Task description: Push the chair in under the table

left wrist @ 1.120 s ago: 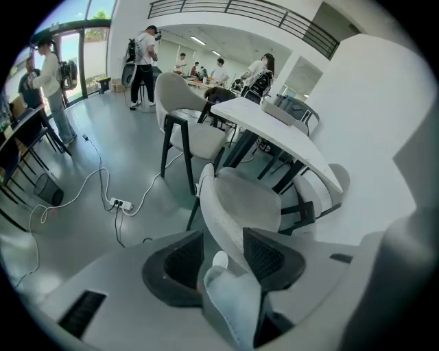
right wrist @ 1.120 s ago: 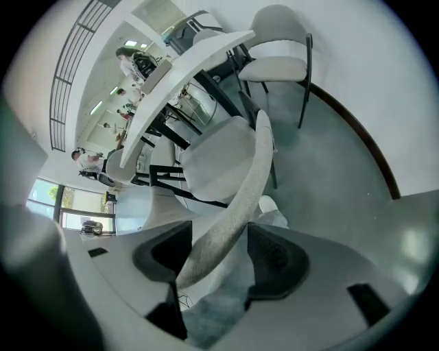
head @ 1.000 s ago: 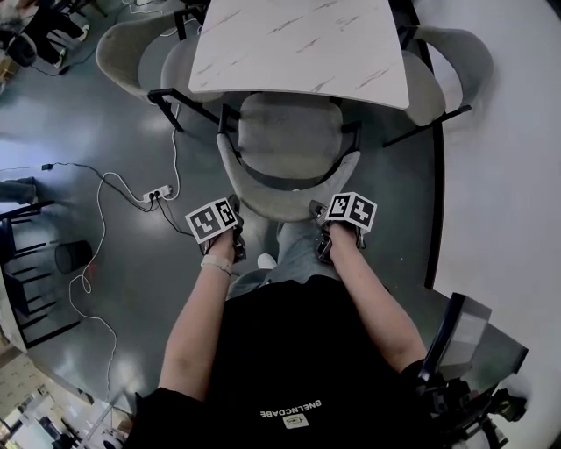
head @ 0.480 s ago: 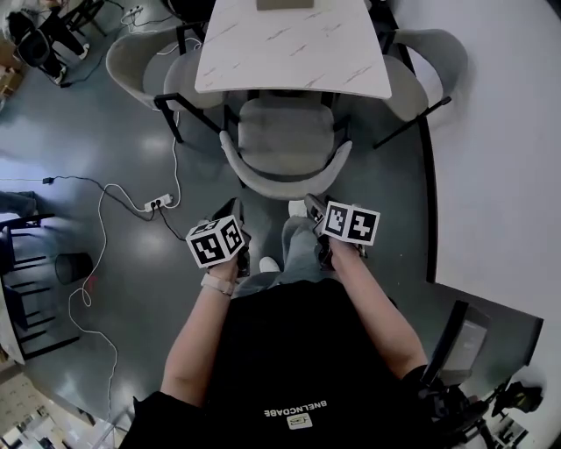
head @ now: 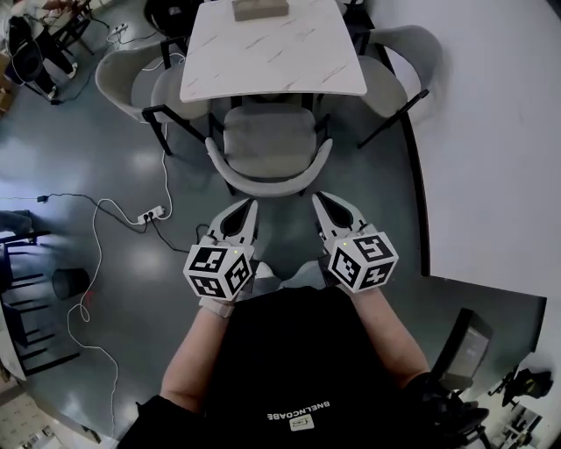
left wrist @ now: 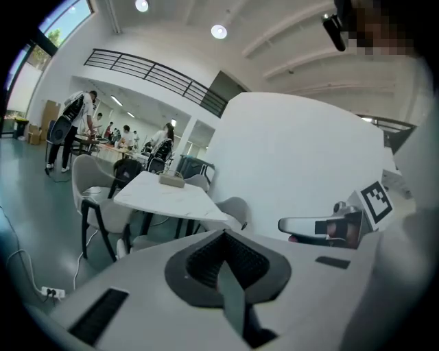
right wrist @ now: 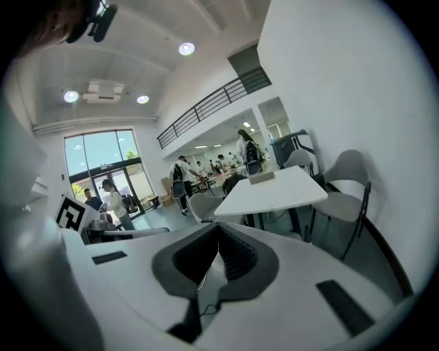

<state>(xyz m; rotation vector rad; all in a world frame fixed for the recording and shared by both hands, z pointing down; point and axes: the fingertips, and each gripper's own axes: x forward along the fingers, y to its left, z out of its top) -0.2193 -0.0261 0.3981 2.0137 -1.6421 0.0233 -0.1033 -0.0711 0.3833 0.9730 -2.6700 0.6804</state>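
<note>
The grey armchair (head: 267, 149) stands with the front of its seat under the white marble table (head: 272, 48), its curved backrest toward me. My left gripper (head: 248, 204) and right gripper (head: 317, 198) are raised side by side in front of my body, short of the backrest and touching nothing. Both have just closed their jaws with nothing between them. In the left gripper view the shut left gripper (left wrist: 223, 234) points toward the table (left wrist: 164, 192), with the right gripper (left wrist: 322, 225) beside it. The right gripper (right wrist: 219, 227) faces the same table (right wrist: 271, 190).
More grey chairs stand at the table's left (head: 123, 66) and right (head: 412, 53). A small box (head: 260, 9) lies on the tabletop. A power strip with cables (head: 153, 213) is on the floor at left. A curved white wall (head: 491, 175) runs along the right.
Both grippers have come off the chair's backrest, risen and drawn back toward me, turning from pointing down to nearly level. Their jaws have shut.
</note>
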